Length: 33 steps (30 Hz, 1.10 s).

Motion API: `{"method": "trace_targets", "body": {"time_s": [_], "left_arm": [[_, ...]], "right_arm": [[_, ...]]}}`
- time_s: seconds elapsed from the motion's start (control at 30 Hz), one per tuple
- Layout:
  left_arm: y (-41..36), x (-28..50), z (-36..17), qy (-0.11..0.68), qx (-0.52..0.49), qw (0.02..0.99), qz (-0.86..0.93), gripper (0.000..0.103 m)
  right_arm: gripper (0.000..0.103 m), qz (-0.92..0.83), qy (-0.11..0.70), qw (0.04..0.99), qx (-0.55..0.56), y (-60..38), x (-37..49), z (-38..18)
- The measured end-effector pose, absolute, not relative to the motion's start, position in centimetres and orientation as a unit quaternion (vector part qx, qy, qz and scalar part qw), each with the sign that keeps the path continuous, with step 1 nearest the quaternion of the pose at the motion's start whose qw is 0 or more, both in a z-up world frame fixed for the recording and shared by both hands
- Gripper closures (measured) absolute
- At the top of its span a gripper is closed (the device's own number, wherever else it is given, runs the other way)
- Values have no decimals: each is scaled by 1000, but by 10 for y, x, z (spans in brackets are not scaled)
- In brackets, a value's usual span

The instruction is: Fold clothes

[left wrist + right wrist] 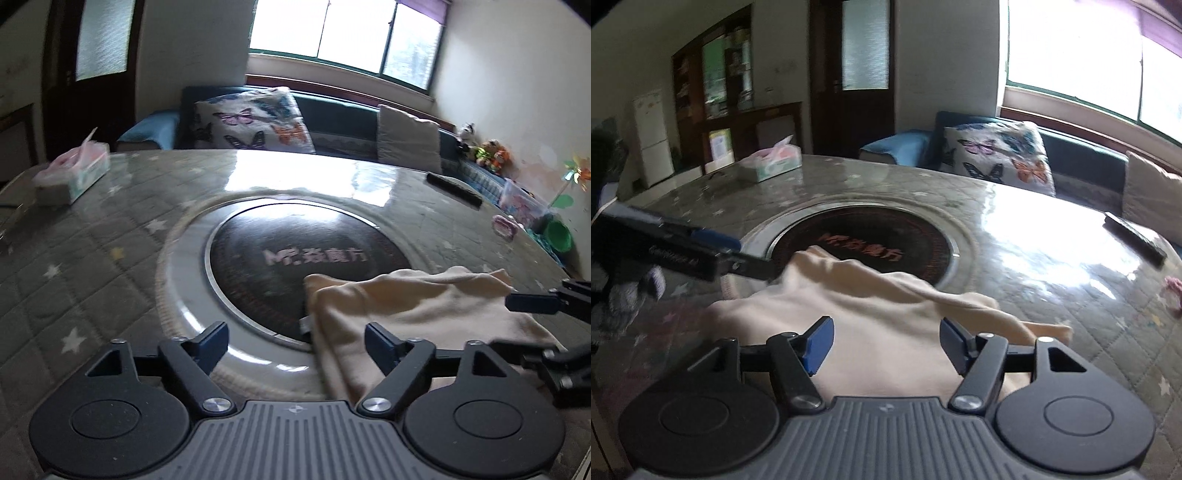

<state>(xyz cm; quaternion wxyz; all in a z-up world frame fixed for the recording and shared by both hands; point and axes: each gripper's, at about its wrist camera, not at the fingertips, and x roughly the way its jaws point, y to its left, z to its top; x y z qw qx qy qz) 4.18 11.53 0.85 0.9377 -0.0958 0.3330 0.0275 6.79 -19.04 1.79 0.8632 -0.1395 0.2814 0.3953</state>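
Cloth under open right gripper, beside left gripper.

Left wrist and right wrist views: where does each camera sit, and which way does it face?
Left wrist: on the left gripper, open, facing across the table toward the window; the right gripper shows at right.
Right wrist: on the right gripper, open over the cream garment, facing the door; the left gripper shows at left.
Shared: garment, round cooktop, tissue box, butterfly pillow.
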Motion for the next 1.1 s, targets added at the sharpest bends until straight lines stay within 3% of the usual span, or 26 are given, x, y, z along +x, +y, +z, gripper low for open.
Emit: {"method": "trace_targets", "body": {"time_s": [0.4, 0.63, 0.8, 1.03, 1.1], "left_arm": [[134, 30, 11, 339, -140, 929, 51, 14], [131, 34, 15, 344, -179, 922, 20, 15], [136, 39, 10, 360, -231, 904, 9, 16], [134, 43, 6, 376, -273, 886, 0, 16], [133, 46, 5, 382, -297, 875, -2, 16]], "right_arm": [[32, 466, 237, 818, -240, -142, 17, 15], [37, 495, 188, 783, -326, -108, -14, 2], [52, 499, 181, 767, -360, -92, -22, -10], [92, 493, 187, 781, -336, -96, -15, -3], [93, 495, 192, 786, -316, -102, -11, 4]]}}
